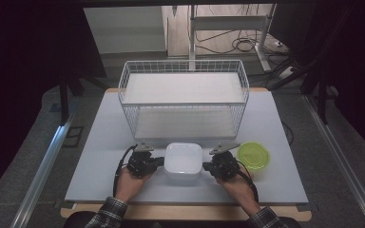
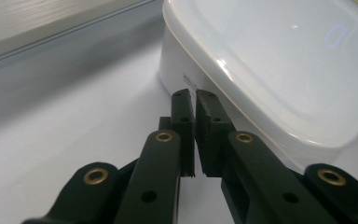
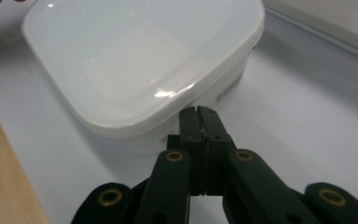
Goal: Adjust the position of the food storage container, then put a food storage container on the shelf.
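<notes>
White lidded container (image 1: 183,160) sits on the table (image 1: 100,156) between both grippers. Left gripper (image 2: 195,100) jaws nearly together, thin gap, nothing pinched; tips just at container's side wall under the lid rim. Right gripper (image 3: 199,113) jaws pressed together, empty, tips at the opposite wall near a label. Green round container (image 1: 254,155) just beyond right gripper. Wire basket (image 1: 184,97) farther ahead of both.

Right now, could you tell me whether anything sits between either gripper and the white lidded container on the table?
Nothing visible does. The left gripper and the right gripper each point straight at a side of the white lidded container, jaws closed, close against its wall. The green round container sits off beyond the right gripper, out of the way.
</notes>
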The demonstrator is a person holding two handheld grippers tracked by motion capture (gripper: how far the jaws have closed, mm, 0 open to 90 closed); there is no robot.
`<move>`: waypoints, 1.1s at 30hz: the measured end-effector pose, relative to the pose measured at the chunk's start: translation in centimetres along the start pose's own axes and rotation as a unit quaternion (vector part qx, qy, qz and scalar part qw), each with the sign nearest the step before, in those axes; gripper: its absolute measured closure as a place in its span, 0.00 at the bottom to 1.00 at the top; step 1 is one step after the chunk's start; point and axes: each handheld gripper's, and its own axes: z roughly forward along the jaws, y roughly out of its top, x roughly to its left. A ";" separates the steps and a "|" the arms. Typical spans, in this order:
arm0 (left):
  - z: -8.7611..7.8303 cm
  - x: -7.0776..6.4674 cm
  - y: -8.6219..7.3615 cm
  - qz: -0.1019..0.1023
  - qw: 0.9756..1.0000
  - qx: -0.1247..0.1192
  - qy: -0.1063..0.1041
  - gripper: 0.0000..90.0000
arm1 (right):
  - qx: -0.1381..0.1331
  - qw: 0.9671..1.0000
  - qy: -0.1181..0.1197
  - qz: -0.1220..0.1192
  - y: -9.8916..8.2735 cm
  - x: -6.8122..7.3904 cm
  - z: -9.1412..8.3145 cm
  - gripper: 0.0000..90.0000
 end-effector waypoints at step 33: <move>-2.5 -0.5 -1.9 0.058 0.998 -0.018 0.004 0.17 | -0.037 0.999 -0.001 0.010 -1.3 -1.0 -3.1 0.53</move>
